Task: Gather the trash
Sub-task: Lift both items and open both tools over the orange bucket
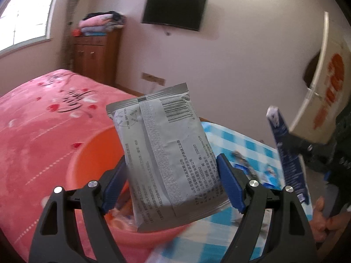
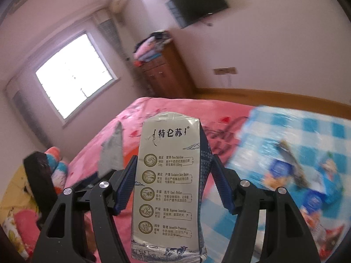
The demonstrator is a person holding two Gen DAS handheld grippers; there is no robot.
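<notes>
Basin (image 1: 92, 153) (orange) on pink bed (image 1: 33, 114), landmark. Left gripper (image 1: 173, 186) clamps grey wipes packet (image 1: 162, 153) above basin. Right gripper (image 2: 171, 186) grips milk carton (image 2: 166, 188) right of basin, over checkered cloth (image 1: 237, 140) with blurred wrappers (image 2: 307, 179).

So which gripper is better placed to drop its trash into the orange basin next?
Probably the left. The left gripper holds the grey packet right above the orange basin. The right gripper holds the milk carton over the pink bedspread.
</notes>
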